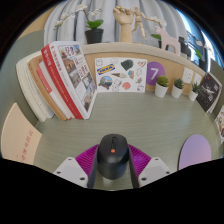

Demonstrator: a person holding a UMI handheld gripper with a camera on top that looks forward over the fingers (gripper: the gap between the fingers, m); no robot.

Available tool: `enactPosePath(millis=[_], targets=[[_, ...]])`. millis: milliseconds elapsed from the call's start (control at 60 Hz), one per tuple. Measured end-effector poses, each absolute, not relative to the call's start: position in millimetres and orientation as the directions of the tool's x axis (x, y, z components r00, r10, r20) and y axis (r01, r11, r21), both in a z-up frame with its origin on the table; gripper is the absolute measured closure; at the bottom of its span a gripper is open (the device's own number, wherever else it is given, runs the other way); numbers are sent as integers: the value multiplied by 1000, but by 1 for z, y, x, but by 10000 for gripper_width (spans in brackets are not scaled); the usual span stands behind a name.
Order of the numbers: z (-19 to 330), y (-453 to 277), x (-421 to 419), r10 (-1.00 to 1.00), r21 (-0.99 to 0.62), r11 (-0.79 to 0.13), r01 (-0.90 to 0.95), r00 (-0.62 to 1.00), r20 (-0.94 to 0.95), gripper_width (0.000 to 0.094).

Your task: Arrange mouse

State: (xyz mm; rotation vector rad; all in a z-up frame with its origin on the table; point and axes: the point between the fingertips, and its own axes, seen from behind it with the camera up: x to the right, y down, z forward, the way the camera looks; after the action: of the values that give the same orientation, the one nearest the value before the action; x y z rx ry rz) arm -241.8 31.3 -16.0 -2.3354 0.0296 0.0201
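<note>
The gripper seemed clamped on the black mouse, both pads pressing its sides, though contact was hard to confirm. It hung over the desk near its front edge; placing it remained undone

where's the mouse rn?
In the gripper view, the black mouse sits on the table between the gripper pads, which look closed on its sides, well short of the books ahead-left.
</note>
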Motion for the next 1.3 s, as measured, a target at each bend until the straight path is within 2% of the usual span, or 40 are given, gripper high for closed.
enactPosePath(millis=[317,383,433,683,767,850,967,1217,1300], targets=[[-16,32,-243,48,-676,-737,-1,997,-54,563],[-10,29,-242,97,-649,-760,36,994,-59,566],[11,32,-238,138,-670,-739,64,989,-57,565],[166,28,-146,177,-830,-547,110,984,13,562],[203,17,-105,163,-865,-491,102,986,24,563],[219,4,-60,130,-882,-462,89,991,32,564],[200,-11,-10,83,-879,-475,37,997,-3,565],[67,-43,32,62,-742,-670,30,998,-16,567],[34,-52,33,52,-705,-709,10,998,-38,565]])
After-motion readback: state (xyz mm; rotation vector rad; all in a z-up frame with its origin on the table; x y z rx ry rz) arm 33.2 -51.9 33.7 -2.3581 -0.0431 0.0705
